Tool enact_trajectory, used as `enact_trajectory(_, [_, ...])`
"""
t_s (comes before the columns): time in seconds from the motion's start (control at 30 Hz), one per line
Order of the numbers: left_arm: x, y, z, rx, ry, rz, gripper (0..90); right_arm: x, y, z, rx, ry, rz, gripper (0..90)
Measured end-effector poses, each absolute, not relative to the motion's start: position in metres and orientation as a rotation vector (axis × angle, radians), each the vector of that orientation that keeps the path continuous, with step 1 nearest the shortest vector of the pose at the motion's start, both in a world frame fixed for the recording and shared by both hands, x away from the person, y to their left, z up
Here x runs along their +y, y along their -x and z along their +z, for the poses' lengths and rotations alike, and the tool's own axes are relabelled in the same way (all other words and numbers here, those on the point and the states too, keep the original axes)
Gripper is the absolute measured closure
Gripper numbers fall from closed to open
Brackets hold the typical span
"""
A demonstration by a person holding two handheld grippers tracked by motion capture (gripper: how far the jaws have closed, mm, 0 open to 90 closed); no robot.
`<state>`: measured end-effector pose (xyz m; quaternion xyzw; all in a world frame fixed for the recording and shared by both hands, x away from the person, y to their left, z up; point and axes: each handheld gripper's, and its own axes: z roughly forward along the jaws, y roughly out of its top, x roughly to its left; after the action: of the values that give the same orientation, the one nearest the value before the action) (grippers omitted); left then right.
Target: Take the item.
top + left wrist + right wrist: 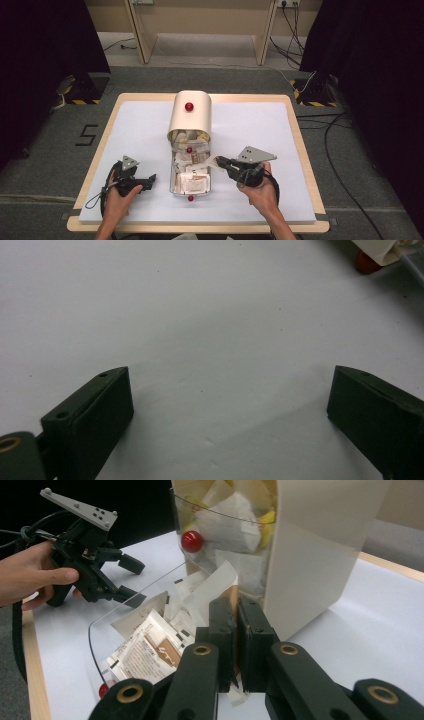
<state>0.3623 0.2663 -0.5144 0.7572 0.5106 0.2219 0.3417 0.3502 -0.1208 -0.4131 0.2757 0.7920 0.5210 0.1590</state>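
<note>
High view: one packet pinched, the box far from empty

High view and right gripper view together put us early in the job. Our right gripper [235,630] had its jaws closed narrow on a white paper packet [212,592] at the right edge of the clear tray [172,175], and the packet had not yet left the heap. No packet lay loose on the desk [250,130], so we judged nearly all the work remained. The tray stood pulled out toward us from the cream box [190,117] and held a jumble of white and brown printed packets; more, some yellow, were stacked inside the box behind a red knob [192,541]. Our left gripper [147,181] sat idle on the desk left of the tray, jaws wide apart, holding nothing.
</note>
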Motion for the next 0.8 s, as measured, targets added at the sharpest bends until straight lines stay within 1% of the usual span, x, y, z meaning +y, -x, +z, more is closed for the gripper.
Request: enact_trajectory(0.8, [0.266, -0.362, -0.514, 1.328, -1.969, 0.577, 3.8, -0.157, -0.360, -0.420, 2.201, -0.906, 1.450, 86.1])
